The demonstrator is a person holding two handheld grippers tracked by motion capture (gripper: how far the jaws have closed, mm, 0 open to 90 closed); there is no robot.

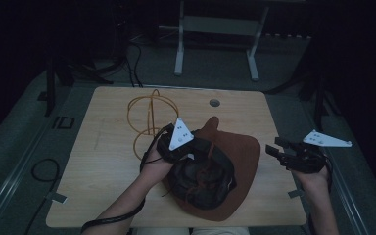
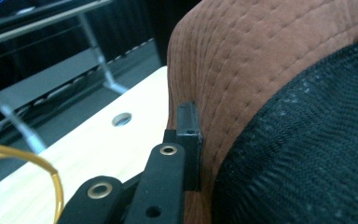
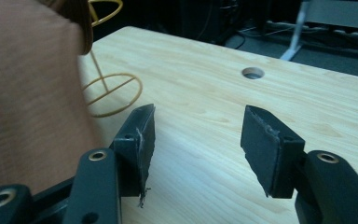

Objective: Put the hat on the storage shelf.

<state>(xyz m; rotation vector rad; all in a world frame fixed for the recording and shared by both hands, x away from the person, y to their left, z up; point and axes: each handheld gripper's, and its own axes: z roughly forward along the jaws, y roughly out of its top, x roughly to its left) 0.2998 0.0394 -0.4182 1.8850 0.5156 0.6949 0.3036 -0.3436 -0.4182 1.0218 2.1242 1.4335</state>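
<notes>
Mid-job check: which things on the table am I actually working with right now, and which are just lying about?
In the job:
- brown hat, lying crown down
- left hand-held gripper, shut on the hat's brim
- right hand-held gripper, open beside the hat
- likely the yellow wire stand

Just there:
- table and its cable hole
- metal frame on the floor behind

I am counting one brown hat, lying brim-up at the centre of the frame with its dark mesh lining showing. One yellow wire stand is sitting at the upper left of it. One tabletop is carrying both, with one round hole near its top edge. I am holding two tongs: left tongs, right tongs.
</notes>
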